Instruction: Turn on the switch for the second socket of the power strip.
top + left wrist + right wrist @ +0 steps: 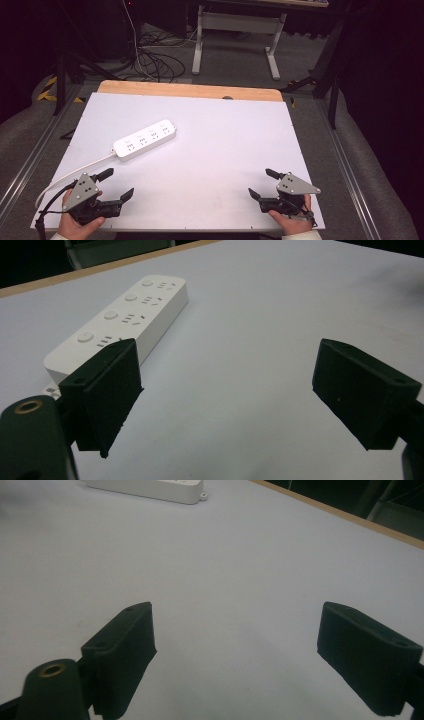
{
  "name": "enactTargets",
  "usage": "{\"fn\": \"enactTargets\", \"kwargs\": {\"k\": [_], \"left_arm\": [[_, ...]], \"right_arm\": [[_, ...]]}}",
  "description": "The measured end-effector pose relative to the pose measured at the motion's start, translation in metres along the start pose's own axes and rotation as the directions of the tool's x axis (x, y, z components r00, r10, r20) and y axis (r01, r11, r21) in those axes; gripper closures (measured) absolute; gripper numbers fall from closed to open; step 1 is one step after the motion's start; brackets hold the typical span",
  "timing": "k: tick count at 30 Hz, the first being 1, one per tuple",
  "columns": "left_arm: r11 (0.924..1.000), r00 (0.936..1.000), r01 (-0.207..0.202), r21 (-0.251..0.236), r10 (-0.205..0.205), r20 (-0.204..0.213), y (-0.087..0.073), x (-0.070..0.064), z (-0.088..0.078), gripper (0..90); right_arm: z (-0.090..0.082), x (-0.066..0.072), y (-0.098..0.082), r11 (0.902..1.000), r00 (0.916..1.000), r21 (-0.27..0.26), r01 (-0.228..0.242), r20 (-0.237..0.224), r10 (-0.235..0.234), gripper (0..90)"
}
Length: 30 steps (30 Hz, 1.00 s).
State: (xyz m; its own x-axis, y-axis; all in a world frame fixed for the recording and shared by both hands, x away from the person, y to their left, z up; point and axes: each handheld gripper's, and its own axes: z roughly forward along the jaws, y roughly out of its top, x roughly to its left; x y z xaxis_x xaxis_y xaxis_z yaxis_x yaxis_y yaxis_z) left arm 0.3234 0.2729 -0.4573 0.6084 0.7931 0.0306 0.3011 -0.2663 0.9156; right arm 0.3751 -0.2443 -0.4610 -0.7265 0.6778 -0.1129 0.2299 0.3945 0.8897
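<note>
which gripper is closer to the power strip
The left gripper. The power strip lies on the table's left half, just ahead of it, while the right gripper sits across the table.

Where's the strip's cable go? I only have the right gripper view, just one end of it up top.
Observer: The power strip has a white cable running off its other end, toward the left gripper.
Operator: Left gripper holding anything?
Observer: No, it's open, empty, hovering near the table's front edge.
Operator: Anything plugged in?
Observer: No; the left gripper view shows four bare outlet groups, each with a button.
</note>
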Motion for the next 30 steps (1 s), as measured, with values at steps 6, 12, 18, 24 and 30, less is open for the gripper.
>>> {"fn": "enactTargets", "kwargs": {"k": [6,12,18,24,30], "left_arm": [[0.9999,0.9998,-0.012,0.002,0.012,-0.013,0.0001,-0.0021,-0.0004,12.2],[0.9993,0.9992,-0.036,0.011,0.036,-0.016,0.0008,-0.0032,-0.0007,12.2],[0.9998,0.9995,-0.022,0.0,0.022,-0.021,0.0019,-0.0012,-0.004,13.2],[1.0,0.9998,0.001,-0.004,-0.002,-0.021,0.0026,0.0006,-0.0048,15.3],[0.9998,0.9988,-0.021,-0.002,0.021,-0.044,0.0054,0.0003,-0.0064,16.9]], "right_arm": [[-0.0008,-0.0002,0.0002,1.0,1.0,-0.005,0.005,0.001,-0.005,16.3],[0.0006,-0.0004,-0.0006,1.0,1.0,0.004,0.001,-0.001,-0.001,16.1],[0.0005,0.0004,-0.0003,1.0,0.9999,-0.009,-0.001,-0.011,0.001,16.3],[0.0003,0.0,-0.0006,0.9999,0.9999,-0.013,-0.003,-0.012,0.003,17.8],[-0.0006,-0.0005,-0.0012,0.9999,1.0,-0.013,-0.005,-0.007,0.005,18.2]]}}
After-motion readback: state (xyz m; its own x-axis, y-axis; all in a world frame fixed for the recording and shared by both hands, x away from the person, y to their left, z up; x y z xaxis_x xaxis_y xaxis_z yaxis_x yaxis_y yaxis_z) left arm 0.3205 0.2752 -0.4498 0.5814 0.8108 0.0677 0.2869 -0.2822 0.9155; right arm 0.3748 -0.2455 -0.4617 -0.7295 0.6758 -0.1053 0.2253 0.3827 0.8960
